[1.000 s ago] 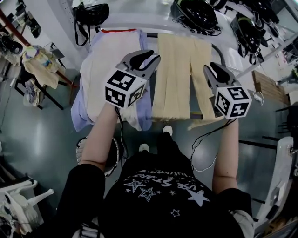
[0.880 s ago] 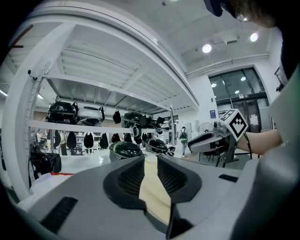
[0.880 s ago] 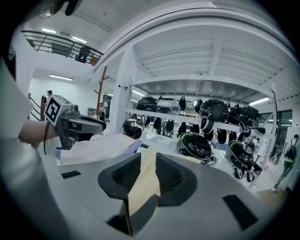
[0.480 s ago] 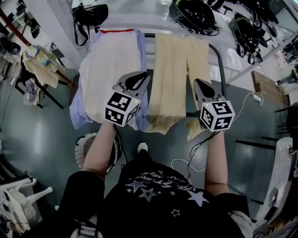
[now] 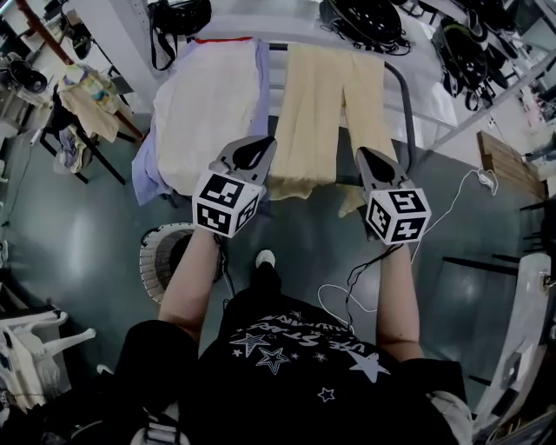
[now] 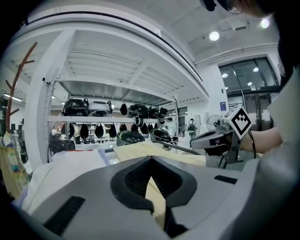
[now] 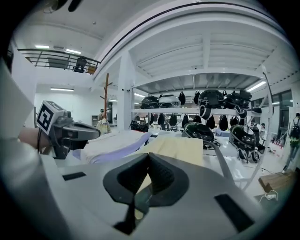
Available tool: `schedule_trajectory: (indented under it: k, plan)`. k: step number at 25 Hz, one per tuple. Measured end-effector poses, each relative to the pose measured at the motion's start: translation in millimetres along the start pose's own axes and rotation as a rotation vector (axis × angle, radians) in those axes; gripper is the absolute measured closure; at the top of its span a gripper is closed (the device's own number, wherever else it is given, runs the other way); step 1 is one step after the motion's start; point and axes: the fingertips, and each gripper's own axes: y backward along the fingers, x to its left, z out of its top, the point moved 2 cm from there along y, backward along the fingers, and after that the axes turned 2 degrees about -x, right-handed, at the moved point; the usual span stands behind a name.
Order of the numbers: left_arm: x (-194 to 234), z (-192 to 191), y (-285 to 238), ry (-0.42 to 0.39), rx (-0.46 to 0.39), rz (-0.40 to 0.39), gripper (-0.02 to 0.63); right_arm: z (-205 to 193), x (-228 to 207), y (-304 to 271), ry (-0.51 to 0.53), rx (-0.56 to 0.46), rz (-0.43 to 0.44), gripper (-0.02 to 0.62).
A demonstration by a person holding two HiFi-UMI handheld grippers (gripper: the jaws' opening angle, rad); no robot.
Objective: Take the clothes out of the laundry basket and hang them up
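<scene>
Pale yellow fabric garment: draped over grey metal drying rack, beside white-and-lavender garment. Left gripper, right gripper: jaws have just been closing, now together, nothing between them. We judge this piece hung. Next: reach down to round white wire laundry basket.

laundry basket partly behind forearm, helmets cropped at top

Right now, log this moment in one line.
left gripper: jaws just closed, empty | right gripper: jaws just closed, empty | yellow trousers: hung on rack | laundry basket: on floor
</scene>
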Motion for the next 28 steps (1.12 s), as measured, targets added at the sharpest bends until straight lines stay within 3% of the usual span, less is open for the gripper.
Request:
schedule_trajectory:
  k: [9, 17, 24, 28]
  plan:
    - [-53, -8, 54, 0.017, -0.01, 0.07, 0.589, -20, 15, 68, 0.014, 0.004, -0.006, 0.586]
    - [-104, -41, 112, 0.053, 0.017, 0.145, 0.588, -61, 42, 133, -0.011, 0.013, 0.025, 0.586]
    - [-135, -73, 150, 0.132, 0.06, 0.179, 0.588, -85, 57, 175, -0.029, 0.031, 0.02, 0.586]
    - [-150, -85, 160, 0.218, 0.057, 0.179, 0.588, -93, 62, 190, -0.041, 0.031, 0.037, 0.586]
